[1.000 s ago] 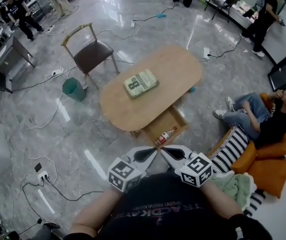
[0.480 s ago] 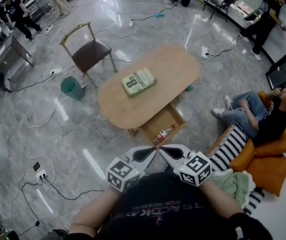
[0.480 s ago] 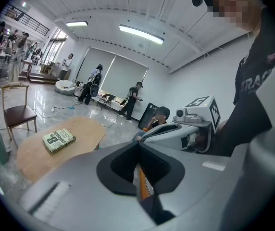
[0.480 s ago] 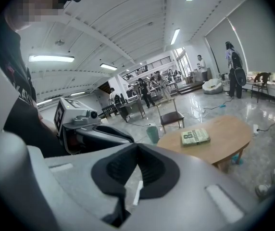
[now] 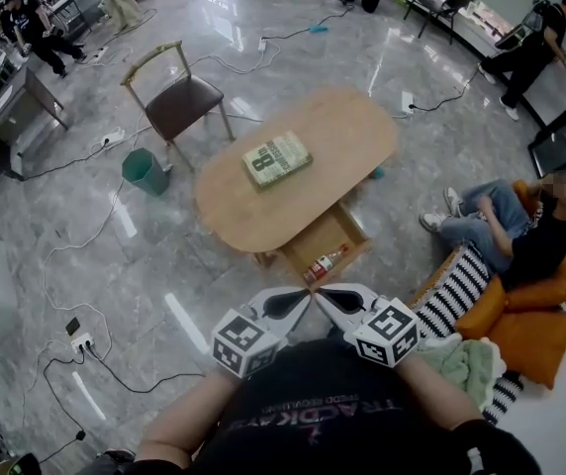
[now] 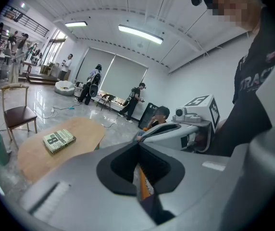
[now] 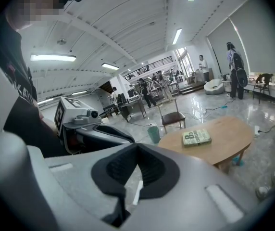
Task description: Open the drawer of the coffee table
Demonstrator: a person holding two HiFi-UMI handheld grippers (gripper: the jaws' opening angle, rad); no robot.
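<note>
An oval wooden coffee table (image 5: 337, 132) stands on the grey floor ahead of me, also seen in the left gripper view (image 6: 36, 153) and the right gripper view (image 7: 224, 134). Its drawer (image 5: 347, 228) is pulled out toward me, with a small bottle (image 5: 325, 265) lying in it. A green book (image 5: 277, 160) lies on the tabletop. My left gripper (image 5: 308, 300) and right gripper (image 5: 321, 299) are held close to my chest, tips nearly touching, both shut and empty, short of the drawer.
A wooden chair (image 5: 179, 97) and a green bin (image 5: 145, 173) stand left of the table. A person sits on orange cushions (image 5: 530, 325) at the right, by a striped rug (image 5: 461, 290). Cables and a power strip (image 5: 80, 344) trail over the floor. Other people stand far off.
None of the objects moved; the view only shifted slightly. Both grippers stay shut in the same place.
</note>
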